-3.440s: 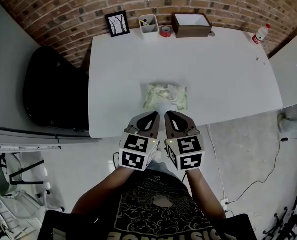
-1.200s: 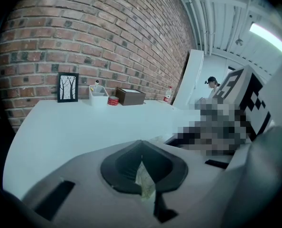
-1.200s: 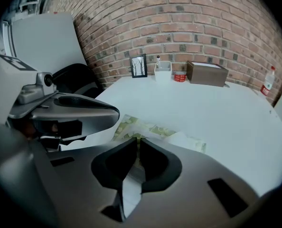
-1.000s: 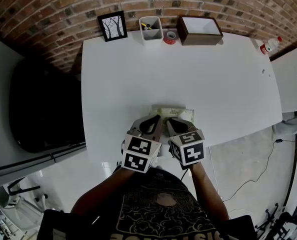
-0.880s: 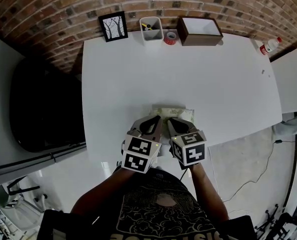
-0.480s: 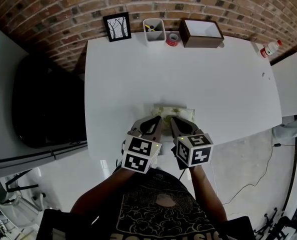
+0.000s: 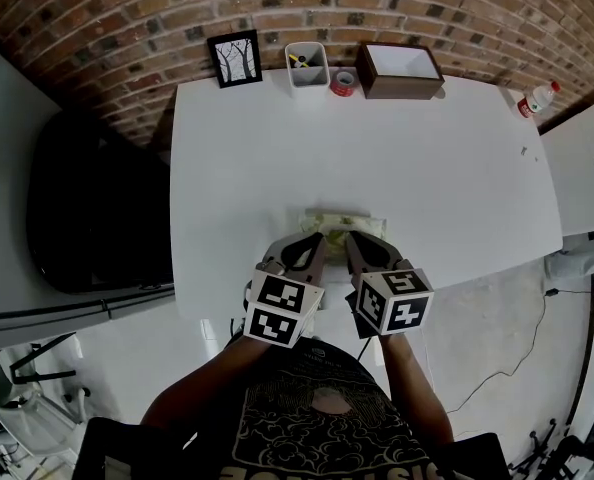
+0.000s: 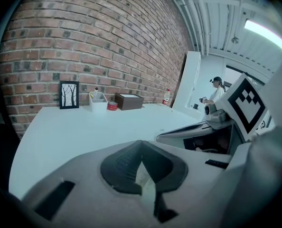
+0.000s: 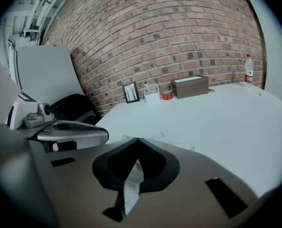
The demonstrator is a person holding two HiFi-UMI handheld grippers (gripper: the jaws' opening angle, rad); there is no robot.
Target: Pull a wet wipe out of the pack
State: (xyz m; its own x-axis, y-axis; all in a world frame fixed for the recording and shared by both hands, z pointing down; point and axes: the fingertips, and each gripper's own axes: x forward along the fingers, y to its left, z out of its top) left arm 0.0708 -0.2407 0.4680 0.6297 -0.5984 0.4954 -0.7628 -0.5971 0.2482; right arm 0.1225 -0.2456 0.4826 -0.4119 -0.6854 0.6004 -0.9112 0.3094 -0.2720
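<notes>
White table (image 7: 377,148) against brick wall (image 7: 127,28); wipe pack (image 7: 363,218) near front edge; left gripper (image 7: 315,238), right gripper (image 7: 351,238) fingers together.

Bright, even indoor light; long white ceiling strip light (image 8: 268,34) glows above the jaws. Fisheye-curved edges, black corners.

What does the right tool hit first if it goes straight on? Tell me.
Likely the pack: the right tool, shut, points across its near edge. Height above it is unclear.

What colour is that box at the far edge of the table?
The box is dark brown outside, white inside; head view shows it best.
</notes>
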